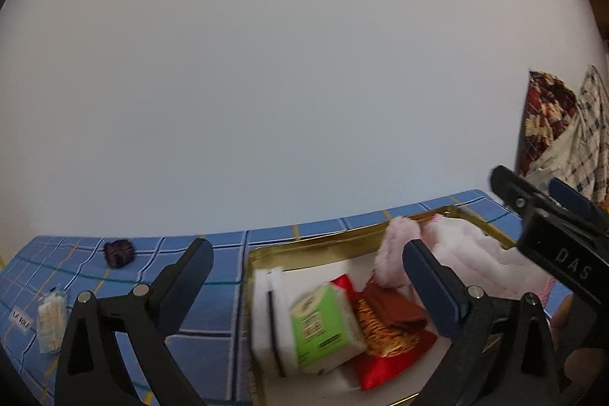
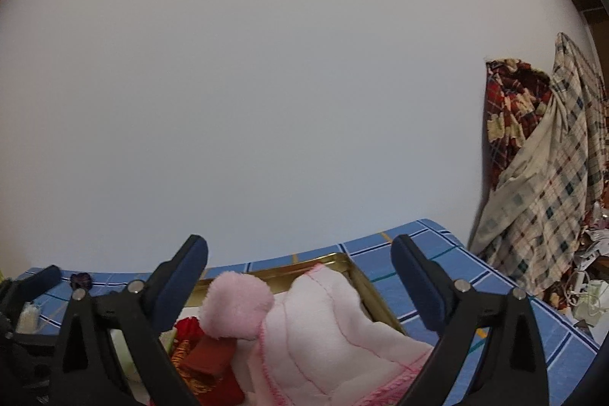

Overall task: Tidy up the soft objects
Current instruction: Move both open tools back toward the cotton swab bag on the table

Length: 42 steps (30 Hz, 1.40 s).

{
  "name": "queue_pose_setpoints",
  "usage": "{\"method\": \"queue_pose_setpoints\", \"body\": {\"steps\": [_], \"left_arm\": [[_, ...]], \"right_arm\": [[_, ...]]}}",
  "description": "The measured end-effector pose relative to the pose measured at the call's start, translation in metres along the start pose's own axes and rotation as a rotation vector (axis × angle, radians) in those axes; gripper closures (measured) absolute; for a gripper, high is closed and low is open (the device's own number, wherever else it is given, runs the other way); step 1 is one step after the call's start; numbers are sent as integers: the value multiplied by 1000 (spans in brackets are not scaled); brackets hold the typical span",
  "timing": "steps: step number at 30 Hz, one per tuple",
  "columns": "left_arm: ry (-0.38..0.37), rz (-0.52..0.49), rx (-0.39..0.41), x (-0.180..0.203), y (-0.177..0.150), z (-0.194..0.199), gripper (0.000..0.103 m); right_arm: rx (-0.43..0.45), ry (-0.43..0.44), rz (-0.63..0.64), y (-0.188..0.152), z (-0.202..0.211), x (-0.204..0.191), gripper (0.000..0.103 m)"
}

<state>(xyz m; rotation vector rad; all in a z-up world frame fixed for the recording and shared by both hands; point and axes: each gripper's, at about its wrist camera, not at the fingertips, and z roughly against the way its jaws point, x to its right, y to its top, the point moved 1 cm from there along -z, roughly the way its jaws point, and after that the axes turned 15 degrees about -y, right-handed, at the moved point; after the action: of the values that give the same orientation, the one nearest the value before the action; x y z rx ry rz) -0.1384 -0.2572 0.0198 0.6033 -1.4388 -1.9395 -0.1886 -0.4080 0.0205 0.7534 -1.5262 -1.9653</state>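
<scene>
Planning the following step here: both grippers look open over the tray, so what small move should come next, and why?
Probably swing the left gripper toward the dark purple scrunchie on the blue cloth. It lies outside the gold tray, while the pink towel and pink fluffy piece already rest inside, and neither the left gripper nor the right gripper holds anything.

Your left gripper (image 1: 308, 259) has its jaws spread wide, with nothing pinched between the pads, and points slightly downward. Your right gripper (image 2: 300, 253) stands just as wide and holds nothing, also tipped a little below level. From the left wrist view, your right gripper sits close by on the right, fingers angled up and leftward.
</scene>
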Motion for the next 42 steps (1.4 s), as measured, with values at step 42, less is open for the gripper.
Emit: {"method": "queue_pose_setpoints", "body": {"steps": [42], "left_arm": [[517,259,-158,-251,-61,92,2]], "right_arm": [[159,139,56,-31,104,-155,1]]}}
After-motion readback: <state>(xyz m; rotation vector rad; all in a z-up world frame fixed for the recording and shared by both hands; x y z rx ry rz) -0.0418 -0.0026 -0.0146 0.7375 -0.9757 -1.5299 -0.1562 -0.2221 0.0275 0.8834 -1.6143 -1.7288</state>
